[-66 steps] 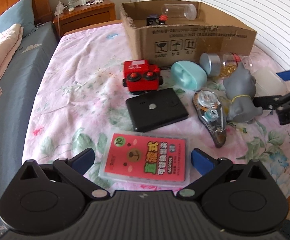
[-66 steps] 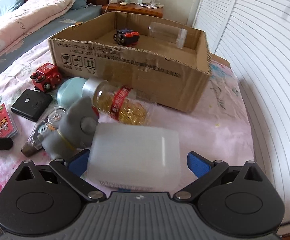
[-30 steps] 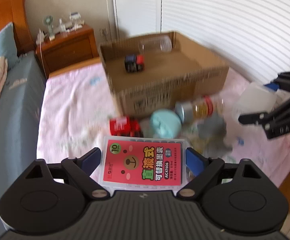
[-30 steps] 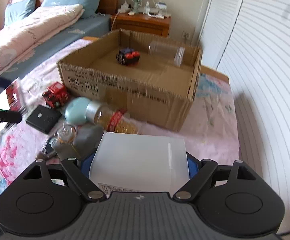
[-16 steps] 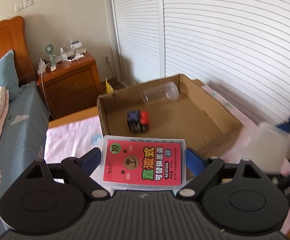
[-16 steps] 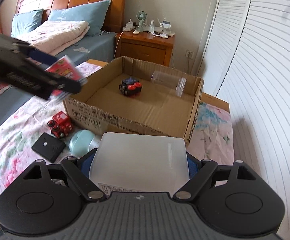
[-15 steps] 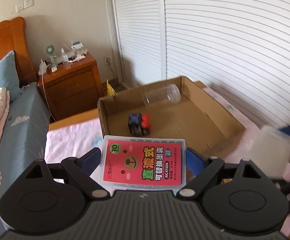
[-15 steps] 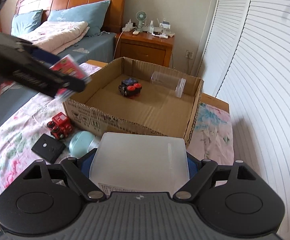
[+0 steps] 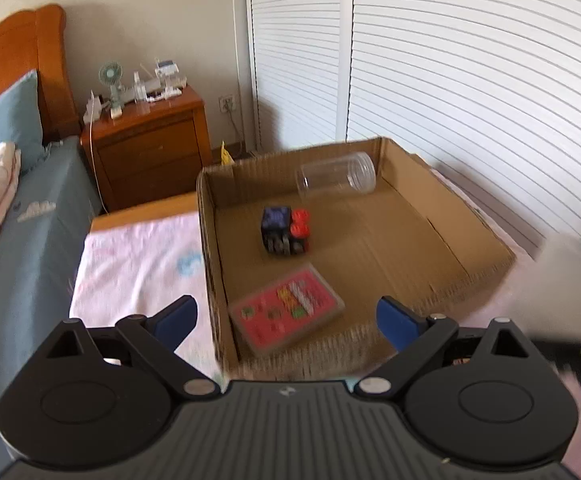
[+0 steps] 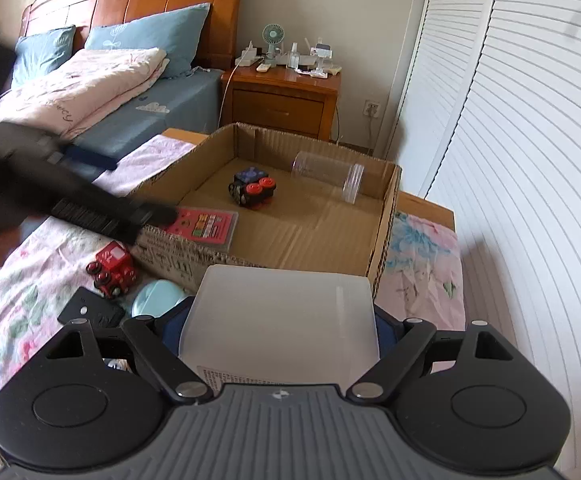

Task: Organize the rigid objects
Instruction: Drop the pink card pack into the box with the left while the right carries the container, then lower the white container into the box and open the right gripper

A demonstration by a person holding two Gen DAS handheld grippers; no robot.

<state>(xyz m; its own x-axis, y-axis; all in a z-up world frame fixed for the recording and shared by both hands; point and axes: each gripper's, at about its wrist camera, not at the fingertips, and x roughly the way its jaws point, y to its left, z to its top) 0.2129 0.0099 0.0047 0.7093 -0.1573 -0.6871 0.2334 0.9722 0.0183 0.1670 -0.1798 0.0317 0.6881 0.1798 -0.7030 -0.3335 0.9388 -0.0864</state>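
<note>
Lying flat inside the cardboard box point(image 9: 470, 236), near its front-left corner, the red card case point(image 9: 286, 306) sits in front of a toy car point(image 9: 285, 231) and clear jar point(image 9: 335, 176). Left gripper point(image 9: 286, 320) gapes empty; right gripper point(image 10: 278, 320) clamps a translucent plastic box point(image 10: 280, 320).

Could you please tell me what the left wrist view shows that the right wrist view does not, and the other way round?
Only the left wrist view shows the left tool front-on, open and empty above the box's near wall.

Only the right wrist view shows the right tool shut on a white tub, plus things left on the bedspread: a red toy car, a black case and a pale blue case.

Both show the box holding the red card pack, the dark toy car and the clear jar.
</note>
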